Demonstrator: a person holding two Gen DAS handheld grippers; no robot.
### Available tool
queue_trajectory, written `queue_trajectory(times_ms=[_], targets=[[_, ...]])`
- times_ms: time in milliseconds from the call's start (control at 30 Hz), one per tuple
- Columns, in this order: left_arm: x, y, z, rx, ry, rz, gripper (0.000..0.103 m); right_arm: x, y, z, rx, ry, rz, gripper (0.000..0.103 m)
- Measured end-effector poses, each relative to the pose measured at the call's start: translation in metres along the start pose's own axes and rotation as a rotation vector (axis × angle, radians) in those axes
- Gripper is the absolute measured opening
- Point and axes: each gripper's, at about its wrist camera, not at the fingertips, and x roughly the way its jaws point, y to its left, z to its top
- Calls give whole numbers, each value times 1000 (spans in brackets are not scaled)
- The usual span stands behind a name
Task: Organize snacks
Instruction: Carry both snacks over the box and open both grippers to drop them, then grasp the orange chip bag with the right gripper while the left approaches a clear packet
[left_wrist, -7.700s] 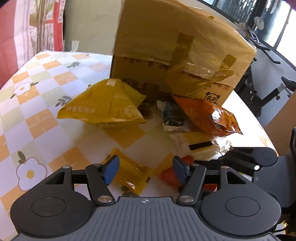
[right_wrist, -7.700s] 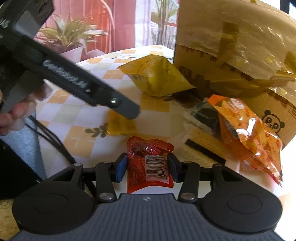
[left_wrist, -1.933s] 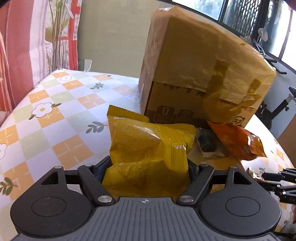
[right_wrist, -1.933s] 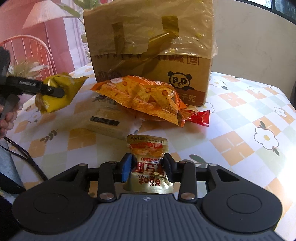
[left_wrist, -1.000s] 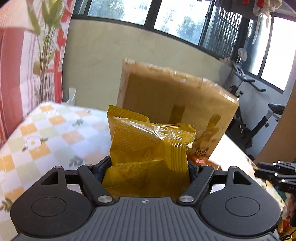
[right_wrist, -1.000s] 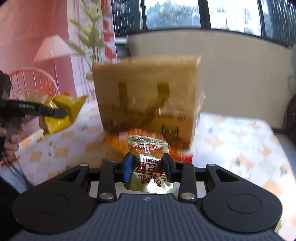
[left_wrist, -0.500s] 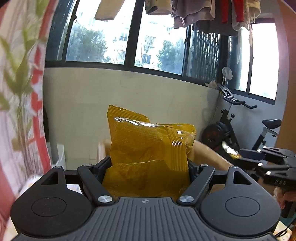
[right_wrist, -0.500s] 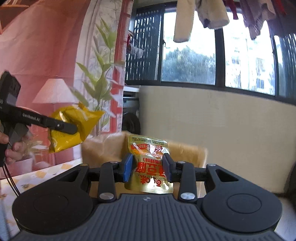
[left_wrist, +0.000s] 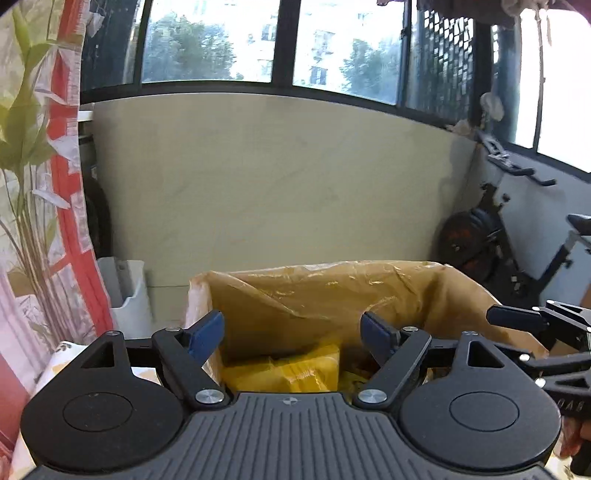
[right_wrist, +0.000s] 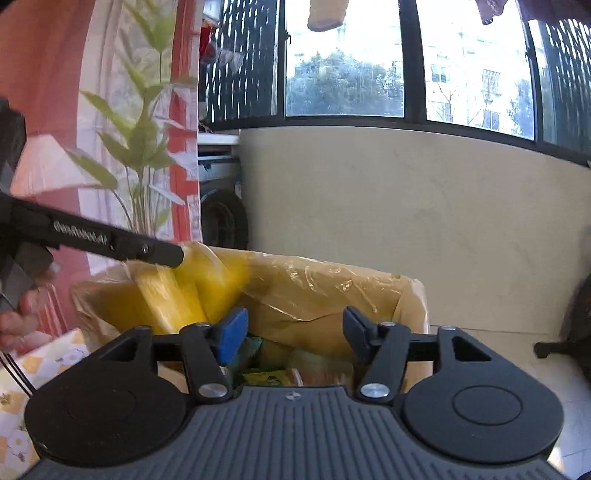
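Note:
A cardboard box (left_wrist: 332, 295) lined with yellowish plastic stands open below both grippers; it also shows in the right wrist view (right_wrist: 332, 295). My left gripper (left_wrist: 293, 332) is open and empty above the box. The yellow snack bag (left_wrist: 291, 369) lies inside the box below it; in the right wrist view this bag (right_wrist: 192, 291) is blurred, dropping into the box under the left gripper's fingers (right_wrist: 155, 253). My right gripper (right_wrist: 293, 328) is open and empty over the box. Several snack packets (right_wrist: 273, 369) lie at the box bottom.
A beige low wall (left_wrist: 277, 192) with windows above stands behind the box. A plant (right_wrist: 140, 147) and red-patterned curtain are at the left. An exercise bike (left_wrist: 517, 236) stands at the right. The checked tablecloth (right_wrist: 22, 376) shows at the lower left.
Both grippers have opened above the box. The left let go of the yellow bag and the right let go of the small gold packet; both have fallen into the box.

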Motion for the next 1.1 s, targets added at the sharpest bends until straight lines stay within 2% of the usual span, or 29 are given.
queue_trajectory(times_ms=[100, 267, 467, 600, 700, 867, 1100], targets=[[-17, 8, -7, 12, -6, 4, 83, -20, -1, -3, -3, -22, 11, 61], [-53, 31, -22, -7, -32, -3, 83, -59, 4, -16, 25, -52, 41, 69], [-81, 44, -54, -29, -28, 5, 83, -86, 21, -47, 44, -9, 65, 80], [-85, 43, -75, -29, -3, 24, 83, -84, 33, -74, 92, 80, 84, 89], [-83, 46, -88, -46, 23, 30, 83, -72, 42, -94, 116, 157, 56, 93], [-77, 51, -104, -71, 53, 60, 83, -33, 51, -109, 156, 278, 32, 93], [-75, 58, -122, -89, 96, 79, 83, 7, 37, -131, 287, 466, -39, 94]])
